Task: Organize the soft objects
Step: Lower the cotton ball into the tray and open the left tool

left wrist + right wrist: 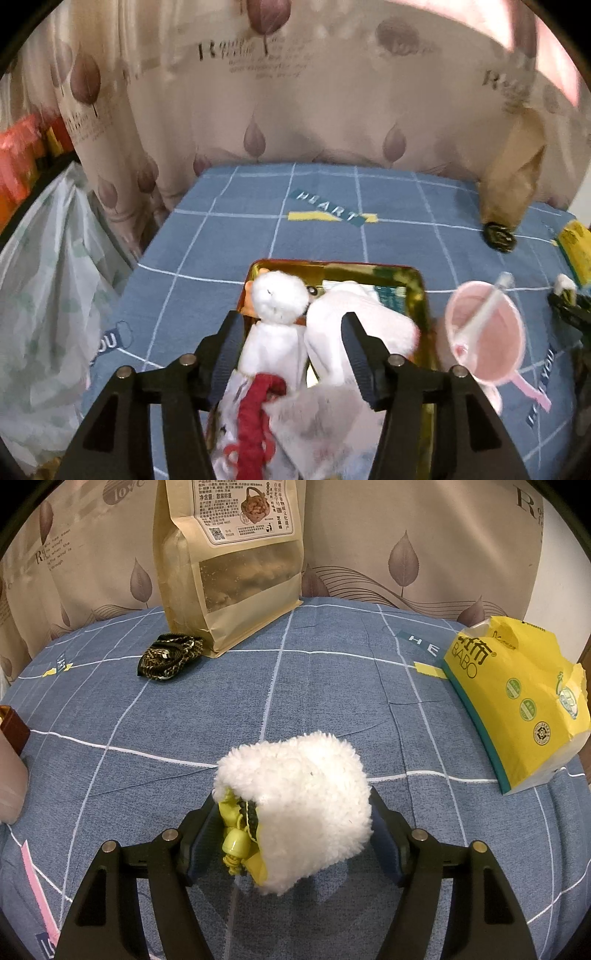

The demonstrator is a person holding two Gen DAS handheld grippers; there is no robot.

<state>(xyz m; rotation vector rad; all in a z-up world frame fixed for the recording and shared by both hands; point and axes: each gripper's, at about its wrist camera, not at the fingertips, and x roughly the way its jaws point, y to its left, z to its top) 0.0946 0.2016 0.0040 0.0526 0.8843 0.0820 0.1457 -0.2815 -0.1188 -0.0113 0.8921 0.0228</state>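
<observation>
The step in hand looks like dropping soft things into the gold tin point(417, 291). The left gripper point(291, 328) hangs over the tin, pointing steeply down, its jaws spread and pressing on nothing. Between and below them lie a white plush doll point(280, 299), a white sock point(354, 325) and a red cord point(255, 417), all in the tin. That drop seems done.

The right gripper point(291, 812) also tilts steeply down over the blue bed sheet point(332, 701), its jaws pinching a fluffy white pouch point(303, 797) with yellow lining and a toggle at its mouth. The pouch appears lifted clear of the sheet, judging by its shadow.

Next, I judge, the left gripper must back off so the right can carry the pouch across to the tin; a pink cup point(484, 332) stands just beside the tin and should be cleared.
</observation>
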